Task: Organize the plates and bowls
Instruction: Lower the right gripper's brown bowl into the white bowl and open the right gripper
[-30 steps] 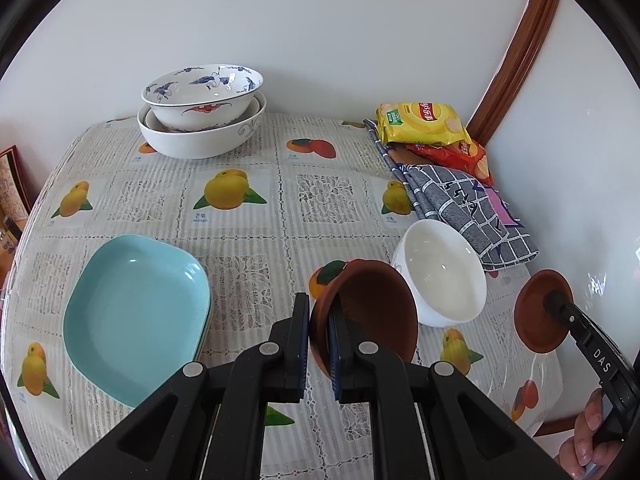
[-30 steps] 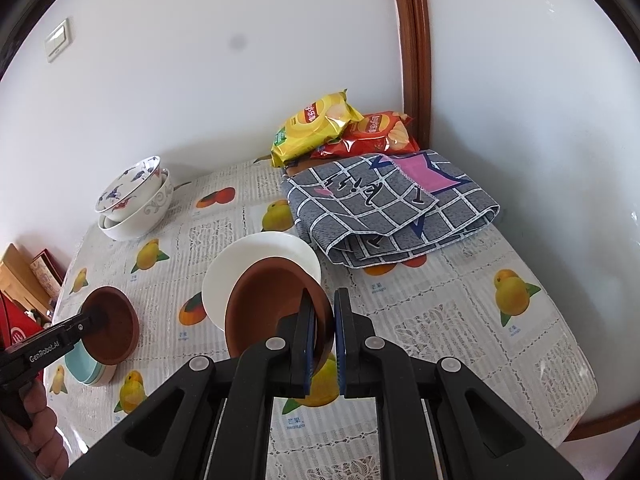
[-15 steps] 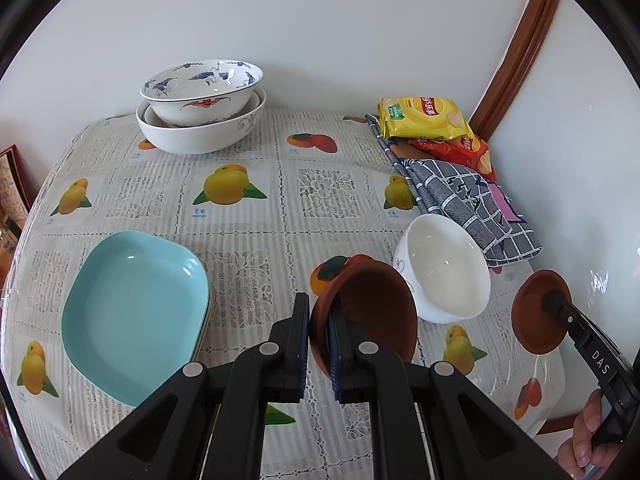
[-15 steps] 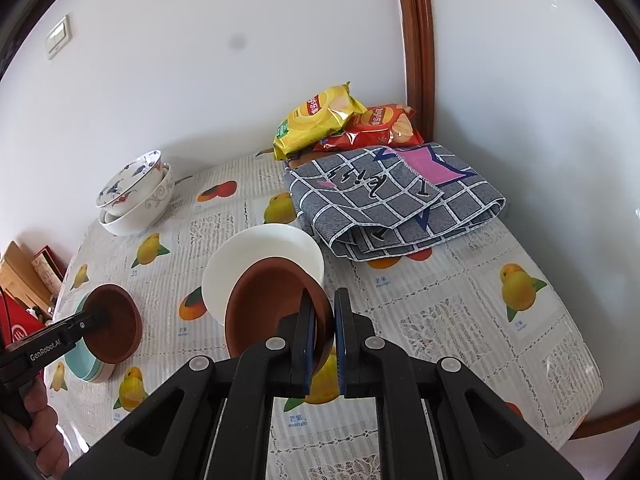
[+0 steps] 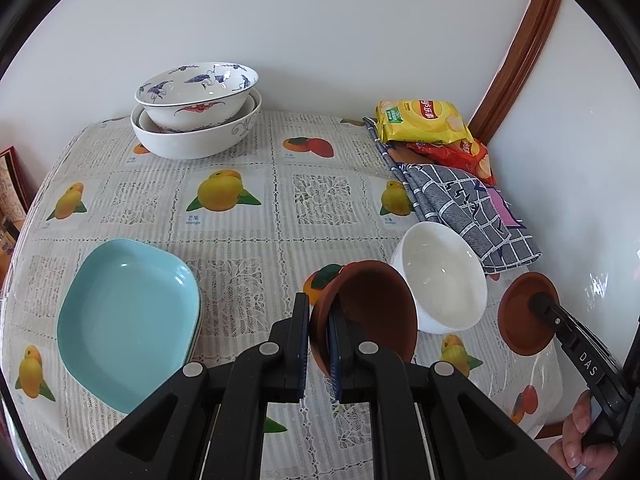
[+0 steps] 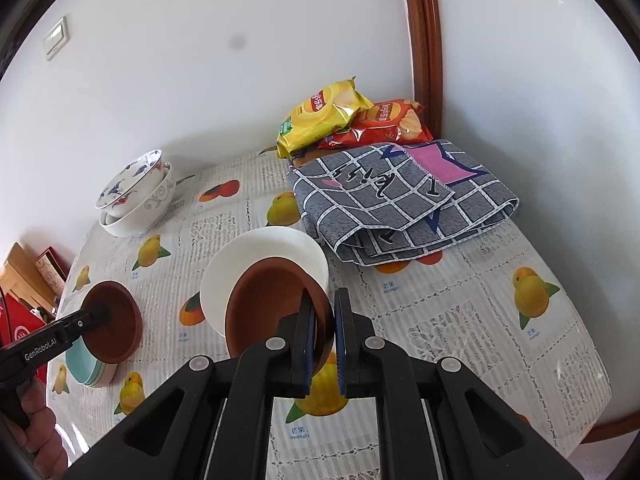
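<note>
My left gripper [image 5: 319, 344] is shut on the rim of a brown bowl [image 5: 372, 312] and holds it tilted above the table, just left of a white bowl [image 5: 440, 276]. My right gripper [image 6: 322, 340] is shut on the rim of a second brown bowl [image 6: 272, 308], held in front of the same white bowl [image 6: 264, 256]. That second brown bowl also shows at the right of the left wrist view [image 5: 524, 312]. Stacked teal plates [image 5: 124, 316] lie at the front left. A blue-patterned bowl [image 5: 196, 92] sits nested in a larger white bowl [image 5: 196, 136] at the back.
A folded grey checked cloth [image 6: 400, 204] and two chip bags [image 6: 344, 116] lie at the back right corner by the wall. The table [image 5: 316, 196] has a fruit-print cover. Boxes [image 6: 36, 276] stand beyond its left edge.
Both grippers have shifted slightly with their brown bowls still held; the left view has tilted a little, so the table sits lower in frame. Nothing was released.
</note>
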`<action>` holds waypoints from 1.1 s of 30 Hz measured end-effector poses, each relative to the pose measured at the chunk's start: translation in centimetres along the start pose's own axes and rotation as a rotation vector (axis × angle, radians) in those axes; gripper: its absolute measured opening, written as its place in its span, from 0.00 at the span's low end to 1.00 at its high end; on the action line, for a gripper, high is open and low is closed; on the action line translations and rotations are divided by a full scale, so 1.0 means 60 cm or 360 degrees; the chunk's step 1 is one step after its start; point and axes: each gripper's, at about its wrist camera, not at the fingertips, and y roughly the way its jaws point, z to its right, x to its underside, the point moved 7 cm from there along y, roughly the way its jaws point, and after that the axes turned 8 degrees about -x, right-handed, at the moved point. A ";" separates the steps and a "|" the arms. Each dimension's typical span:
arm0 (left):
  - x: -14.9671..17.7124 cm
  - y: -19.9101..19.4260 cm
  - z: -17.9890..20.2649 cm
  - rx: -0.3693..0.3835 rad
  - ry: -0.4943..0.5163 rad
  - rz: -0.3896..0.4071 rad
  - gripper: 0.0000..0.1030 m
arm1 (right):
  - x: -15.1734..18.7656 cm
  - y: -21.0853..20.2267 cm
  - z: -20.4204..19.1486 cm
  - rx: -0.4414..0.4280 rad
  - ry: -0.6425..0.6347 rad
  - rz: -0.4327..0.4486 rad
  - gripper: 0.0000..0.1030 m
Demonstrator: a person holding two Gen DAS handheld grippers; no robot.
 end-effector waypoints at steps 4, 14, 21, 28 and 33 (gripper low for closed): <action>-0.008 0.005 0.007 -0.0003 -0.0006 -0.0007 0.09 | -0.006 0.011 -0.004 -0.0008 -0.0017 -0.0010 0.09; -0.021 0.015 0.016 -0.0039 -0.0001 -0.0024 0.09 | -0.019 0.038 -0.002 -0.0046 -0.0023 -0.0031 0.09; -0.031 0.018 0.018 -0.0042 -0.0010 -0.0022 0.09 | -0.034 0.049 0.000 -0.0037 -0.0037 -0.0038 0.09; -0.035 0.021 0.018 -0.0034 -0.0012 -0.0024 0.09 | -0.038 0.067 0.000 -0.0029 -0.0045 -0.0054 0.09; -0.040 0.026 0.019 -0.0028 -0.0017 -0.0029 0.09 | -0.035 0.080 -0.001 -0.0031 -0.0038 -0.0079 0.09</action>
